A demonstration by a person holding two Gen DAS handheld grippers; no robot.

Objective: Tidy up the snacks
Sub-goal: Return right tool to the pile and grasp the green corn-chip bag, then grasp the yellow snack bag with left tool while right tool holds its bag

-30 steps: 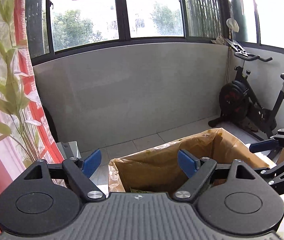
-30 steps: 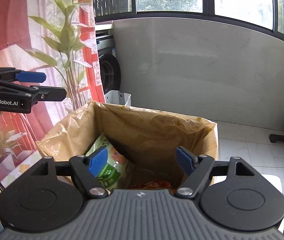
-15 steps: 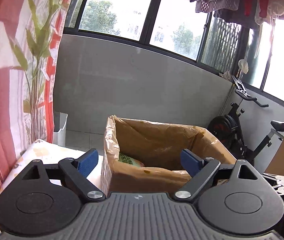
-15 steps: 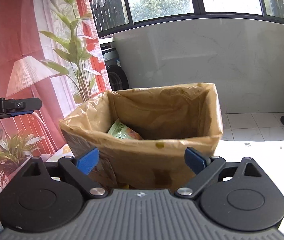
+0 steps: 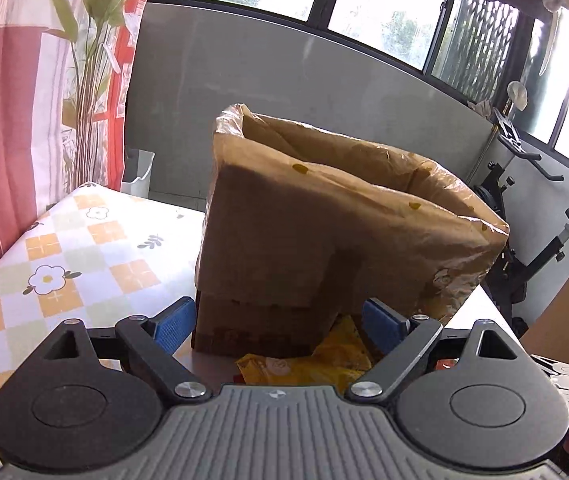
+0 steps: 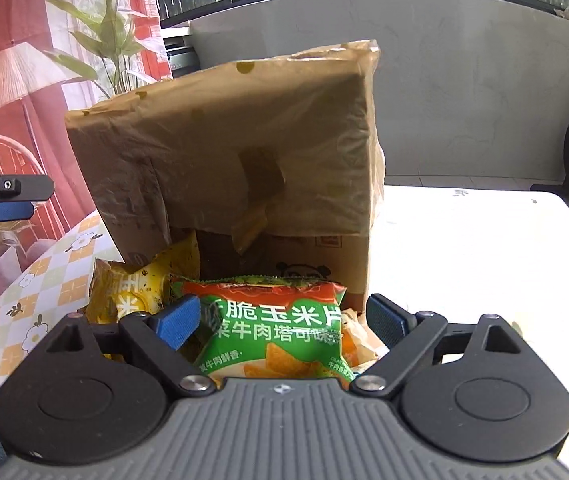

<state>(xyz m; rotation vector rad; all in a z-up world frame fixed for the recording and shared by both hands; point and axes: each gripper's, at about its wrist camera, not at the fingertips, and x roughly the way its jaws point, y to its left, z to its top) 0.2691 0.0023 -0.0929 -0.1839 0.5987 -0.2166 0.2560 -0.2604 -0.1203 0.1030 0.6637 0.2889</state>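
Blue pads tip both claws, and both stand spread wide with nothing pinched. The right claw, whose jaws have just been closing a little, has the green corn-chip bag lying between its pads, though neither pad presses on it. At ten o'clock from that claw a yellow snack bag leans against the box. Behind both, at twelve o'clock, rises the cardboard box lined with a brown plastic bag, where the snacks seem meant to go.

The left claw has just been opening and hangs released in front of the same box, seen from its other corner. A yellow packet lies low between its pads, untouched. At nine o'clock the flowered cloth of the counter runs off toward a red curtain. An exercise bike stands at two o'clock.

The green bag looks light, puffed with air and slick, its contents brittle. A squeeze across the belly would likely crush chips or let the film slide. The crimped top seam at twelve o'clock of the bag is flat and stiffer, so I judge it the safer hold. The yellow bags look much the same: soft, crinkly, best taken by a sealed edge.
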